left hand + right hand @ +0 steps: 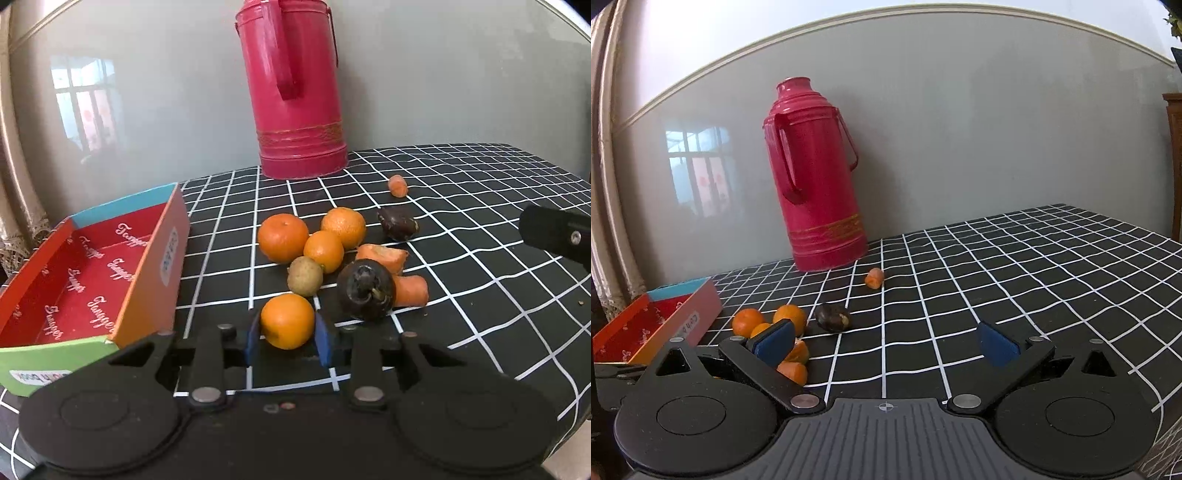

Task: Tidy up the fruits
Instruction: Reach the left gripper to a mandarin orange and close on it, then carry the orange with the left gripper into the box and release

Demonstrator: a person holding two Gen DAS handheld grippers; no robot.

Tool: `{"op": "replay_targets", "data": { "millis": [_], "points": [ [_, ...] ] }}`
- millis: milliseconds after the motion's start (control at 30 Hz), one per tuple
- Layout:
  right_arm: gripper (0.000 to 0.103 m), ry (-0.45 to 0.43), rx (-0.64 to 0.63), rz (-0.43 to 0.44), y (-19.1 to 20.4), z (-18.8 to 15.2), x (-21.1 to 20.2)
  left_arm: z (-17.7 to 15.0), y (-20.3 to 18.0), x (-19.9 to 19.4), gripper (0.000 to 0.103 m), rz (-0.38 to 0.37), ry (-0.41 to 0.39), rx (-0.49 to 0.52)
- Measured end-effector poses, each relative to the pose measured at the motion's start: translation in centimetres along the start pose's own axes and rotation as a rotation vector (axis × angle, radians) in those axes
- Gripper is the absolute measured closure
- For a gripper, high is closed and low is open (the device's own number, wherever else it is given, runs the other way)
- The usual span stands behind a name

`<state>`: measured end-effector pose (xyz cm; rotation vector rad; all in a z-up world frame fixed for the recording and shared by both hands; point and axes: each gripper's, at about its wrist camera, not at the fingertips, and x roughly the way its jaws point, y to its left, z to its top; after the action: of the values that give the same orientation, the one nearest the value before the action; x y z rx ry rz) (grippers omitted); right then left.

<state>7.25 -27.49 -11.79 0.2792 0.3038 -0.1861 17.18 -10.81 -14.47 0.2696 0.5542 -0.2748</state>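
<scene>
My left gripper (286,334) is shut on a small orange (287,319), its blue pads (322,341) pressing both sides, low over the checked tablecloth. Just beyond lie three more oranges (283,238), a small brown-green fruit (305,276), a dark round fruit (366,290), another dark piece (397,224) and carrot chunks (410,290). An open red-lined box (92,266) stands immediately left of the gripper. My right gripper (886,343) is open and holds nothing; the oranges (790,316) and carrot chunks (794,369) sit by its left finger.
A tall red thermos (295,92) stands at the back against the grey wall. One small carrot piece (398,185) lies apart near it. A finger of the right gripper (554,236) shows at the right edge. The black checked cloth (1034,277) stretches to the right.
</scene>
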Motion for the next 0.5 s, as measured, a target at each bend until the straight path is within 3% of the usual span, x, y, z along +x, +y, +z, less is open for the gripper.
{"op": "replay_targets", "data": {
  "millis": [333,500],
  "points": [
    [0.000,0.008,-0.008,0.039,1.1,-0.6,0.4,1.7,2.2,-4.1,0.082,0.134,-0.180,-0.020],
    [0.000,0.005,-0.029,0.048,2.1,-0.9,0.4,2.2,5.5,-3.5,0.082,0.253,-0.142,-0.100]
  ]
}}
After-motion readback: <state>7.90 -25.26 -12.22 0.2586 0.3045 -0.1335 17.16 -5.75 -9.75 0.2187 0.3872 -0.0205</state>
